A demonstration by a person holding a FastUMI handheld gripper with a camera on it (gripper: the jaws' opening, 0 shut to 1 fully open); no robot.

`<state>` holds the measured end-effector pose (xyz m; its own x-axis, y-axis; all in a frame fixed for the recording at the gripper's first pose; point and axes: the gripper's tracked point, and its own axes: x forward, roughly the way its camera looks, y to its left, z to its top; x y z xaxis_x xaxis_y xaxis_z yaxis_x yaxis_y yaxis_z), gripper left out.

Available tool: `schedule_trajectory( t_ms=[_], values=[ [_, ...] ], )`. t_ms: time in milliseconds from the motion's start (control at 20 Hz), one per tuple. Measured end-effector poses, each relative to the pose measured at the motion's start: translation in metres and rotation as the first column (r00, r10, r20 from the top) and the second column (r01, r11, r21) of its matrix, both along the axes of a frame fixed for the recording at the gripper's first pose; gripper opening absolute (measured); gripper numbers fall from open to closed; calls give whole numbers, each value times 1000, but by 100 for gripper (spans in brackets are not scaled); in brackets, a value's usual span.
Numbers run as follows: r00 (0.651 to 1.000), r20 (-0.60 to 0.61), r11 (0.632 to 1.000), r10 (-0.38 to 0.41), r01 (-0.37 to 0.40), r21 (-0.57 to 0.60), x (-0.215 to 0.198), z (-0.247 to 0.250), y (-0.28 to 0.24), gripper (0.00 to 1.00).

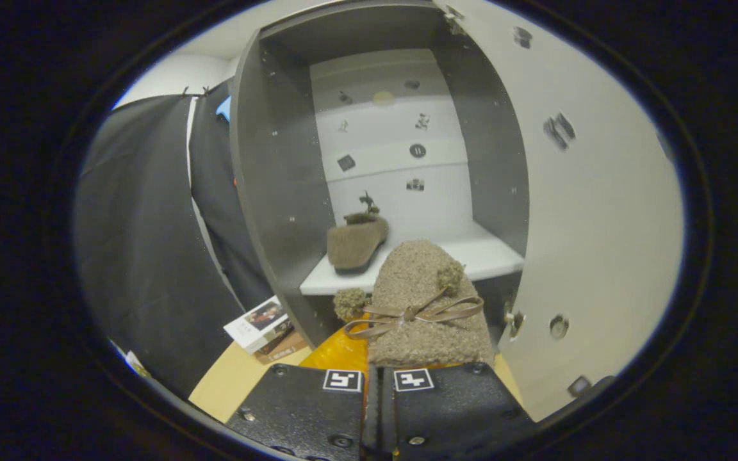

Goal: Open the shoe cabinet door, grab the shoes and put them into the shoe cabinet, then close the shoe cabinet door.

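The shoe cabinet (279, 166) stands ahead with its white door (599, 211) swung open to the right. On its white shelf (491, 256) sits one fuzzy brown shoe (356, 243), toe toward me. A second fuzzy brown shoe (426, 301) with a brown bow and pom-poms hangs just in front of the shelf's edge, held up by my gripper (378, 374). The two black fingers are pressed close together on the shoe's heel end, and the shoe hides their tips.
A black cloth wall (145, 256) stands left of the cabinet. Small boxes (263, 326) lie on the tan floor by the cabinet's left foot. A yellow-orange patch (337, 352) shows under the held shoe. The open door bounds the right side.
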<state>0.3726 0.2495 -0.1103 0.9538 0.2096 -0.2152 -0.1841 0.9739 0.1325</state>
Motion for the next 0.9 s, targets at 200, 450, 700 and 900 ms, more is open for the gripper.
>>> schedule_trajectory(
  t_ms=[200, 450, 700, 900],
  values=[
    [997, 67, 1000, -27, 28, -13, 49, 49, -5, 6],
    [991, 128, 992, -34, 49, -113, 110, 80, 3, 6],
    [994, 105, 986, -30, 46, -161, 175, 76, 11, 6],
    [997, 60, 984, -44, 53, -169, 221, 58, 8, 6]
  ],
)
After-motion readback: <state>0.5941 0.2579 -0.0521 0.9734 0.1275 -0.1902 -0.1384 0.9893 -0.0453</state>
